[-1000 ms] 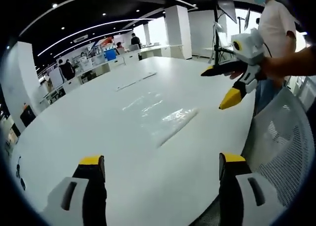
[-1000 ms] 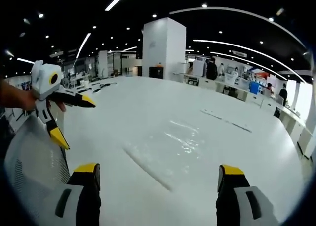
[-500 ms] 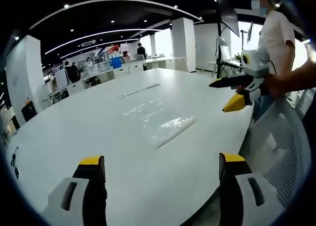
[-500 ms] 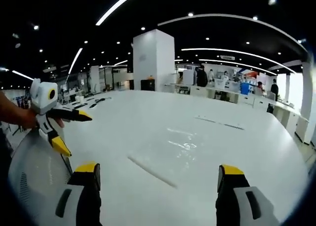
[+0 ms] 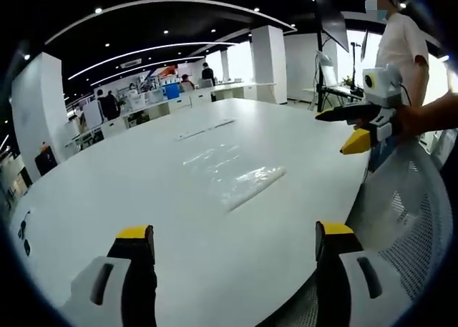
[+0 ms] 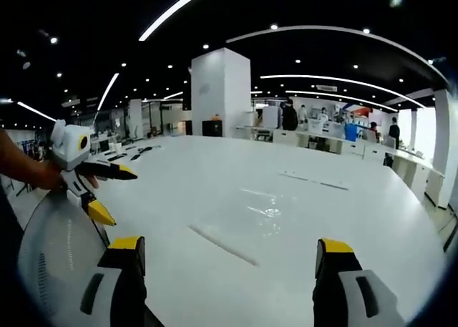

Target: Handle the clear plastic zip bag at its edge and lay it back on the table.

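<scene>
In the left gripper view, we see the clear zip bag (image 5: 232, 173) lying flat on the white table (image 5: 93, 198), at about 12 o'clock from our left gripper (image 5: 232, 252), whose jaws are spread wide with nothing between them. Its long axis seems to run from 7 to 1 o'clock. Our right gripper (image 6: 229, 259) is also released, with the bag (image 6: 243, 216) at 12 o'clock. Neither looks clearly nearer.

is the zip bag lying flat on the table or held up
Lying flat: the clear zip bag rests spread on the white table, with both open grippers clear of it.
</scene>
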{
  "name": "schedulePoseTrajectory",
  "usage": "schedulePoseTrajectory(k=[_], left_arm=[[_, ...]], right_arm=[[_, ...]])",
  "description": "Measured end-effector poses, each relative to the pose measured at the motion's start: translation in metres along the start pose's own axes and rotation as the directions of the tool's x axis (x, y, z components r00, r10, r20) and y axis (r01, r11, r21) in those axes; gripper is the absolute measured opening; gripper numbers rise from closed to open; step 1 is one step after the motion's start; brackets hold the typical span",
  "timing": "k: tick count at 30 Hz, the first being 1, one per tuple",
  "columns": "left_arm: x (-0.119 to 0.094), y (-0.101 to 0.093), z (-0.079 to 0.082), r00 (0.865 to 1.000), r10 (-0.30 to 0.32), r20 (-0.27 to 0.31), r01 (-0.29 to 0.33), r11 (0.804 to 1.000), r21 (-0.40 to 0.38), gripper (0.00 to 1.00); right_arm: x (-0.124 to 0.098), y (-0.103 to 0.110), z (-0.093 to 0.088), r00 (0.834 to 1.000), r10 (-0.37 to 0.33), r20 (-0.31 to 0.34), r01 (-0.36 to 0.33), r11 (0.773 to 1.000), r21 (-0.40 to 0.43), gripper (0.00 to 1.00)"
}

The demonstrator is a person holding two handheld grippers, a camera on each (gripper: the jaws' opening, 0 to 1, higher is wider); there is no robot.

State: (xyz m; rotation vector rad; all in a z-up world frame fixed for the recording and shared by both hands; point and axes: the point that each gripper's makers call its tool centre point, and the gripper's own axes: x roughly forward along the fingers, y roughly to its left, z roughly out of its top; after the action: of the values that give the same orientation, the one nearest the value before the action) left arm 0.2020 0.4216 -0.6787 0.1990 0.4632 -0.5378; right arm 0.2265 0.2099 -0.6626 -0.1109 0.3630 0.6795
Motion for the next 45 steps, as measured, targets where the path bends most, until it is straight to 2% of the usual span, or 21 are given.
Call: schedulePoseTrajectory(k=[9,24,36,45], left_arm=[[-0.002,0.001,-0.001,1.000,0.006,-0.006,-0.006,1.000,-0.004,0.89],[0.000,0.004,-0.005,1.000,0.011,-0.017,-0.011,1.000,-0.004,0.87],[0.001,0.011,-0.008,1.000,0.018,-0.017,-0.018,1.000,-0.019,0.85],[0.001,0.010,-0.012,0.999,0.019,-0.040,-0.020,1.000,-0.009,0.85]], right_arm=[[-0.003,-0.002,-0.001,1.000,-0.020,-0.005,0.020,1.000,0.004,0.99],[0.001,0.008,-0.013,1.000,-0.001,-0.031,0.001,1.000,-0.029,0.98],[0.002,0.005,-0.014,0.999,-0.006,-0.032,0.005,1.000,-0.027,0.97],[0.002,0.002,-0.012,1.000,-0.018,-0.014,0.017,1.000,-0.024,0.97]])
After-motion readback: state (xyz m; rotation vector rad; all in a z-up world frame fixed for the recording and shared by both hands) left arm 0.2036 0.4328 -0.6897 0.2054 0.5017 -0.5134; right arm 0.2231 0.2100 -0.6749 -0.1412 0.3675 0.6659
